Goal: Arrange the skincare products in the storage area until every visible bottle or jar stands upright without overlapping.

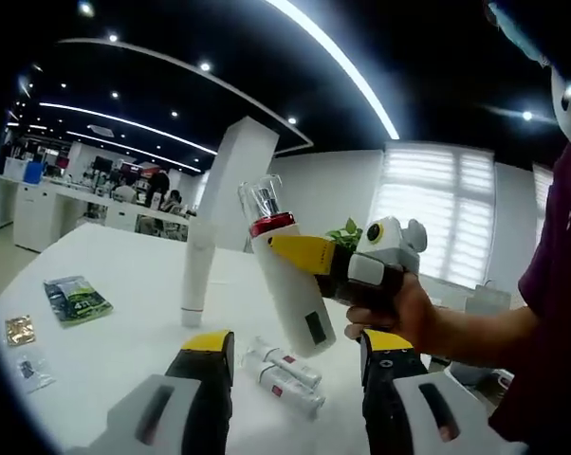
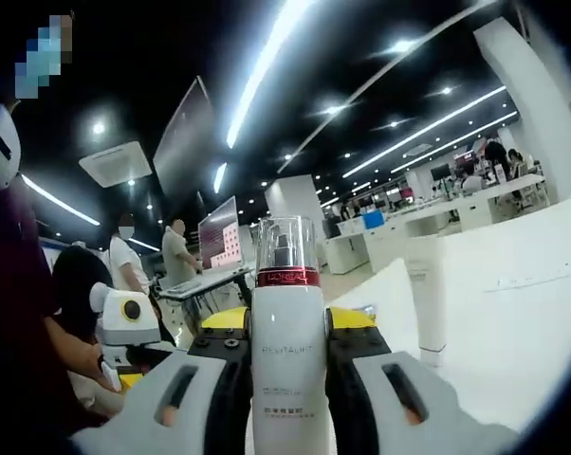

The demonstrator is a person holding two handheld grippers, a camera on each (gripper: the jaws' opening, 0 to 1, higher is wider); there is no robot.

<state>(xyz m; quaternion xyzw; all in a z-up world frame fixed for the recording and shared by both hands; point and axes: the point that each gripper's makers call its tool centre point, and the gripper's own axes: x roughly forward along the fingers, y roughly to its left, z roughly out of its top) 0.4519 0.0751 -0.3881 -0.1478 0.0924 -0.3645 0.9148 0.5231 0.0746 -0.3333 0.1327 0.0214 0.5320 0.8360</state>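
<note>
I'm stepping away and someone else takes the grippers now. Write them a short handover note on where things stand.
Right gripper: shut on the white pump bottle with a red band and clear cap, held in the air, tilted in the left gripper view.
Left gripper: open, holding nothing, above the table.
Done: a tall white tube stands upright on the table.
Left: set the pump bottle down upright; two small tubes lie flat side by side and need standing. Packets lie at the table's edge.

The left gripper [image 1: 295, 365] has grey plastic jaws with dark slots, black inner faces and yellow tips. The right gripper [image 2: 287, 327] matches it: grey slotted shells, black inner faces, yellow tips. The person wears a dark maroon short sleeve [image 1: 562, 275].
</note>
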